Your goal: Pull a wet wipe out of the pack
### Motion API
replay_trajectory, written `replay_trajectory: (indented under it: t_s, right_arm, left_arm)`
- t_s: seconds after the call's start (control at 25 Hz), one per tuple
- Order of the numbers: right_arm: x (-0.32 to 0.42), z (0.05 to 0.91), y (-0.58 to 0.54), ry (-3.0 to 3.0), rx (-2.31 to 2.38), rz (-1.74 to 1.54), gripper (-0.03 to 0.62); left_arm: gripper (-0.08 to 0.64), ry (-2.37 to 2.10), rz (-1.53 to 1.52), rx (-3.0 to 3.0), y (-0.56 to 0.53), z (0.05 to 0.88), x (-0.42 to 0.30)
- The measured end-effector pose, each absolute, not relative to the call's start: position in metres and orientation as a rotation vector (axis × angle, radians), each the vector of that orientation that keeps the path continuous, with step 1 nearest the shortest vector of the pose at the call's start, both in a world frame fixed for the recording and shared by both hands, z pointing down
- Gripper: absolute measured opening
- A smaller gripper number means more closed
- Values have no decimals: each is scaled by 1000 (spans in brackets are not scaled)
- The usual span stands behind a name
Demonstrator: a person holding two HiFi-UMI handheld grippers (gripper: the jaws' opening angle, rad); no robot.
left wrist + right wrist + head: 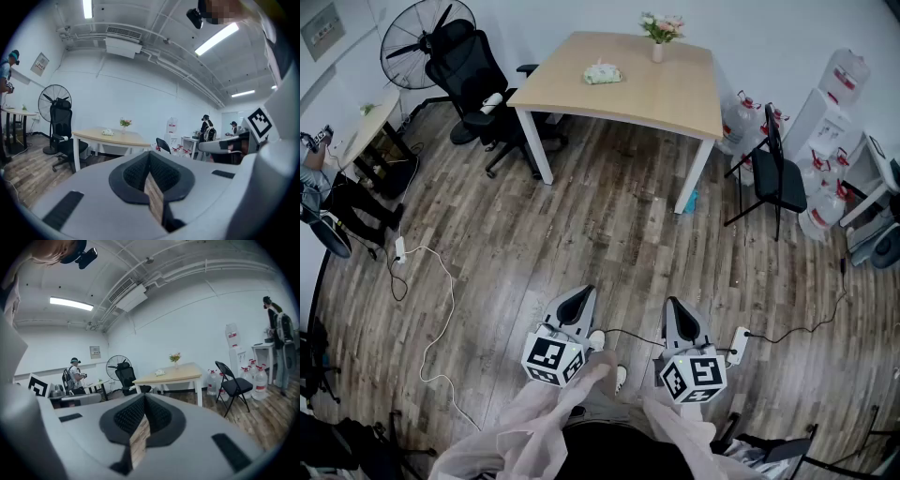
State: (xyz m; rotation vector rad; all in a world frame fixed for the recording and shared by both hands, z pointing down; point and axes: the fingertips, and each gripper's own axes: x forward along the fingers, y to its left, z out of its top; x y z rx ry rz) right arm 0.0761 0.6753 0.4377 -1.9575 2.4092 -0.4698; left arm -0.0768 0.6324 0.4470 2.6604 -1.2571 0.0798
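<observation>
The left hand-held gripper [578, 298] and the right hand-held gripper [677, 307] are side by side, low over the wooden floor [609, 234], each with its jaws closed together on nothing; only a sliver of floor shows between the pads. The pack [602, 73] lies far ahead of both, roughly between their lines, on the worktop [675, 98], with a vase [658, 49] of flowers just beyond it to the right. Print on the pack is too small to read. Each cube [551, 359] bears black-and-white square markers. Far ahead and right of the right hand-held gripper stand a folding chair [778, 173] and red-labelled bottles [739, 120], labels illegible
</observation>
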Motion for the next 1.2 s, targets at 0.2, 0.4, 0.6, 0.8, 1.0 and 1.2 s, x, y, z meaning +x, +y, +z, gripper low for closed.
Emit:
replay_trajectory:
  t_s: [0.2,0.4,0.6,0.8,1.0,1.2]
  right_arm:
    - [80,431,683,2379,-1967,-436,6]
    - [75,427,692,2375,-1997,-407,6]
    - [66,424,704,2383,-2001,-402,6]
    - [57,432,708,2406,-1980,-435,6]
    - [61,431,694,2409,-1970,-435,6]
    - [68,430,667,2403,-1960,-457,6]
  left_arm:
    - [11,-1246,93,2666,643,447,-80]
    - [12,-1237,80,2675,657,445,-85]
    - [12,-1239,77,2676,672,443,-90]
    - [12,-1240,74,2657,676,448,-95]
    - [12,-1245,80,2653,664,450,-89]
    - [12,-1246,86,2662,638,447,-81]
